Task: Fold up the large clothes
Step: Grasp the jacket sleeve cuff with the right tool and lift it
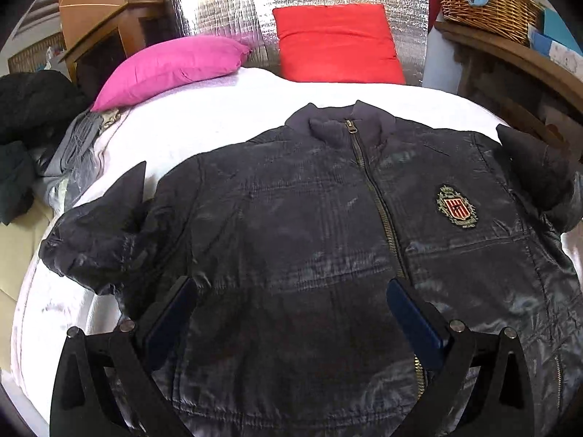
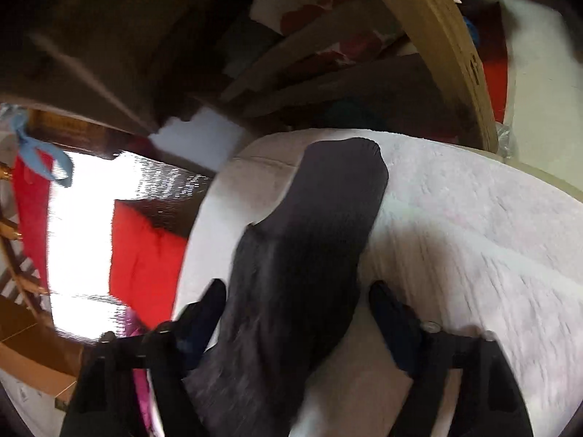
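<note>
Left gripper [image 1: 291, 291]: nearest to my left camera. I hold it wide open over the lower front of the jacket, and it grips nothing.

Right gripper [image 2: 297, 298]: it is also spread wide. The sleeve lies between the two fingers, but they are not closed on it. This view is blurred, so I cannot tell if a pad touches the cloth.

Jacket [image 1: 328, 236]: dark, padded, zipped up, lying front-up and flat on the white bed cover [image 1: 218, 109]. The collar points to 12 o'clock in my left view and the hem is at 6 o'clock, under my fingers.

Sleeves: one sleeve [image 1: 91, 240] is bunched at 9 o'clock. The other sleeve [image 2: 309, 236] goes out at 3 o'clock and its ribbed cuff is near the bed edge.

Badge [image 1: 457, 207]: an embroidered crest on the chest, toward 3 o'clock.

Handling: I judge the jacket soft and rather bulky, with a shiny shell that can slip. The padding will probably spring back from a fold.

Where to hold: I think the ribbed cuff or a thick pinch of sleeve gives the best grip. The zipper [image 1: 368, 182] line is stiffer, so I would fold beside it.
</note>
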### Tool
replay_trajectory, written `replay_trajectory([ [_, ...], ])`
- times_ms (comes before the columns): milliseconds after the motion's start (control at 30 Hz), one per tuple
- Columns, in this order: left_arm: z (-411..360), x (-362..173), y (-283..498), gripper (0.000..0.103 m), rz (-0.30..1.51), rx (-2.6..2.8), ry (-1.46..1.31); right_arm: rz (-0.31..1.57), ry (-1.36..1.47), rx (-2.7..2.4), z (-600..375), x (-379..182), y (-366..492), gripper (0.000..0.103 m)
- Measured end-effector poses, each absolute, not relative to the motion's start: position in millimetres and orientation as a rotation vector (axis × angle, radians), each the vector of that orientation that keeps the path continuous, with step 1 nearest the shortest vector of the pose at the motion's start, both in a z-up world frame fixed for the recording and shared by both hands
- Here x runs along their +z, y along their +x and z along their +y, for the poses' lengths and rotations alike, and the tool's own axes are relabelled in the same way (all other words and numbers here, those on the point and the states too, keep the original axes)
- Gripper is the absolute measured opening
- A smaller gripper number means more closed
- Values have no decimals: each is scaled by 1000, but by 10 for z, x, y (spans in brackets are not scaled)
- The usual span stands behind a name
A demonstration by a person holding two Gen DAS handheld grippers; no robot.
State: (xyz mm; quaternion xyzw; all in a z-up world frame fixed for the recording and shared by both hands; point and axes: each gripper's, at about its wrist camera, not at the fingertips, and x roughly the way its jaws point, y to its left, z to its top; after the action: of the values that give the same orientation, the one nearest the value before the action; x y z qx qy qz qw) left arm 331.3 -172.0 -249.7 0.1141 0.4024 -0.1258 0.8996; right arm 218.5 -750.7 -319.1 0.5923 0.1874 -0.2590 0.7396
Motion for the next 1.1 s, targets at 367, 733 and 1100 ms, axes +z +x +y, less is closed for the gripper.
replay_trajectory([
  [367,-1557,-2381,3366,103,769,-183,208,301,1070,-489,-7052,-2533,2265,23],
  [733,-972,-2135,3444,103,764,-144,41,238,828,-32,-4940,-1557,2256,23],
  [1100,-523,-2053,3511,103,754,-107,-76,565,902,340,-3673,-2123,2957,75],
])
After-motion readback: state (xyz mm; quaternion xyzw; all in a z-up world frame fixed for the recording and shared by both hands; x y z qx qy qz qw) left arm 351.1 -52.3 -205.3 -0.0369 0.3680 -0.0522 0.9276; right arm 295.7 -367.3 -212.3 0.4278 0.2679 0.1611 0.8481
